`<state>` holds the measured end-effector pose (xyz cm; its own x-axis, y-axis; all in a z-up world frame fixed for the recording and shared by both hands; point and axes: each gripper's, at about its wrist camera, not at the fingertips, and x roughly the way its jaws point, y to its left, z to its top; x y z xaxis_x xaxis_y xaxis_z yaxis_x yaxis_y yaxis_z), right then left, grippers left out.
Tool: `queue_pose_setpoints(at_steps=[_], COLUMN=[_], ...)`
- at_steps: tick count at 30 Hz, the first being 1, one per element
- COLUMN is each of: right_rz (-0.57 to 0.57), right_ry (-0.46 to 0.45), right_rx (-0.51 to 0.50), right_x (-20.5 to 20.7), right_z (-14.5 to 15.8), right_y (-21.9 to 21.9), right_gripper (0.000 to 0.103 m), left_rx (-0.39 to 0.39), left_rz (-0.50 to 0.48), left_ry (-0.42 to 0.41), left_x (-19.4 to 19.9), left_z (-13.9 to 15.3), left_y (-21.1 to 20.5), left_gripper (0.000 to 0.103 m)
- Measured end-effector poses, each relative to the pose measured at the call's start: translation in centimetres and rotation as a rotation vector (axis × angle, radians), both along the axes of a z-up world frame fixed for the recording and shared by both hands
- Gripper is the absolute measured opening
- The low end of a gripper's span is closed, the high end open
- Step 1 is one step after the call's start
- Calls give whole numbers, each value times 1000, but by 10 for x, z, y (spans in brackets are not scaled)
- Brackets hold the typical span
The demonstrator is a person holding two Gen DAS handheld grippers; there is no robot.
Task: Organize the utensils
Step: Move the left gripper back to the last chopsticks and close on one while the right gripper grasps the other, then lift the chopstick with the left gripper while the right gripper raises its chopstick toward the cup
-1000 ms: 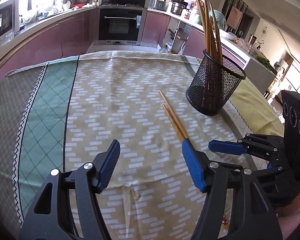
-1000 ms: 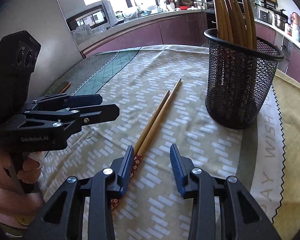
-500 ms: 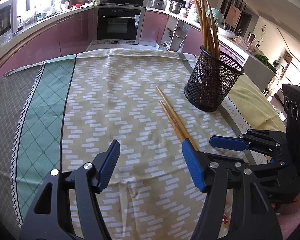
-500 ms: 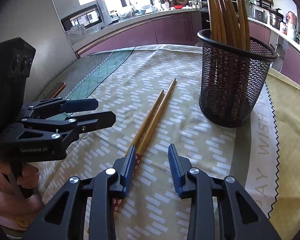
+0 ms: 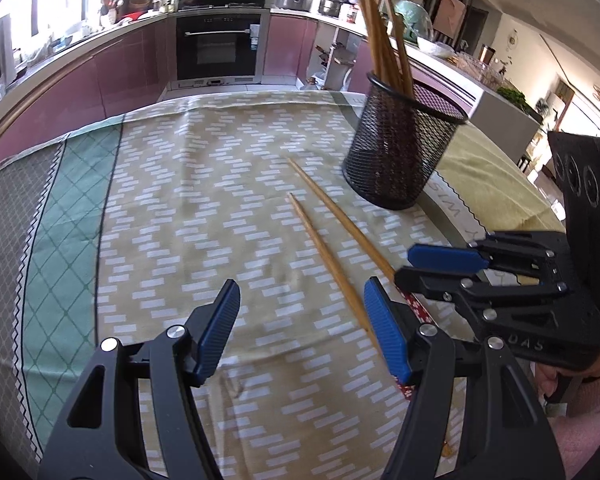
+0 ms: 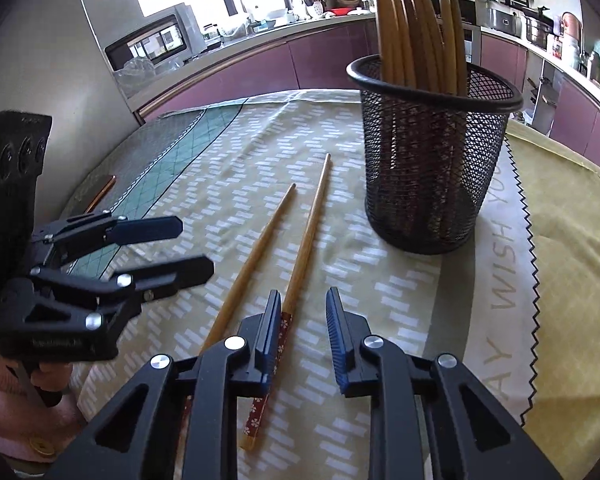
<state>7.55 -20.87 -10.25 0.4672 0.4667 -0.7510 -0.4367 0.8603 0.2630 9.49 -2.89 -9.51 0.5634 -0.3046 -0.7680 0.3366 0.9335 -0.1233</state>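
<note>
Right tool (image 6: pixel 302 320) narrowing, not yet gripping; chopstick (image 6: pixel 305 236) hugs its left pad, may skid or pinch cloth. Left tool (image 5: pixel 300 320) wide, empty.

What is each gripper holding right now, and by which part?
Nothing yet. The right gripper has just been closing around the patterned end of one chopstick, but its pads do not press on it yet. The left gripper stands open and empty.

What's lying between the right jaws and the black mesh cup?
Only bare patterned tablecloth; the two loose wooden chopsticks lie left of that stretch toward the black mesh cup, in the right wrist view.
</note>
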Motion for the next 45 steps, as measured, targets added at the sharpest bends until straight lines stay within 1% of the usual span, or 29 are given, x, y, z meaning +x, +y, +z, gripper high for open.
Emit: queue_pose_setpoints(at_steps=[3,5,6,8,10,11,13,17,19,25,29,33,36,41,42,45], right_rz=[9,18,20,26,25,26,20,3,-5,-25,-16,-19,-19,-21,-20,-18], right_ry=[12,13,11,5,1,-1,-7,2,11,32,41,37,21,-13,-18,-37], right_rx=[6,2,-2,-13,-18,-20,-26,-1,17,49,52,48,26,-29,-35,-60], right_x=[9,14,15,22,26,29,31,28,24,7,-3,-3,-4,-4,-3,-4], right_z=[-2,-3,-3,-2,-3,-3,-4,-6,-7,-8,-8,-8,-7,-6,-5,-5], right_y=[1,2,3,6,8,10,10,3,-3,-20,-22,-21,-17,-9,-8,-3], right_gripper=[22,21,21,21,20,19,15,7,6,6,6,6,6,9,11,13], left_rx=[34,48,56,71,78,79,75,68,58,43,51,53,61,64,61,70], left_rz=[-34,-42,-46,-45,-39,-33,-22,0,9,4,-9,-8,-6,-3,-3,-4], left_ry=[14,26,35,27,27,28,32,35,38,40,34,38,35,34,35,28], left_x=[2,3,5,5,6,7,10,14,14,10,4,2,1,1,2,4], left_z=[-5,-10,-12,-13,-13,-13,-13,-13,-12,-11,-11,-12,-13,-13,-13,-13], left_y=[-13,-18,-20,-22,-24,-23,-22,-18,-15,-13,-16,-17,-16,-16,-16,-16], left_gripper=[61,58,54,54,49,46,36,25,17,10,9,9,9,16,21,22])
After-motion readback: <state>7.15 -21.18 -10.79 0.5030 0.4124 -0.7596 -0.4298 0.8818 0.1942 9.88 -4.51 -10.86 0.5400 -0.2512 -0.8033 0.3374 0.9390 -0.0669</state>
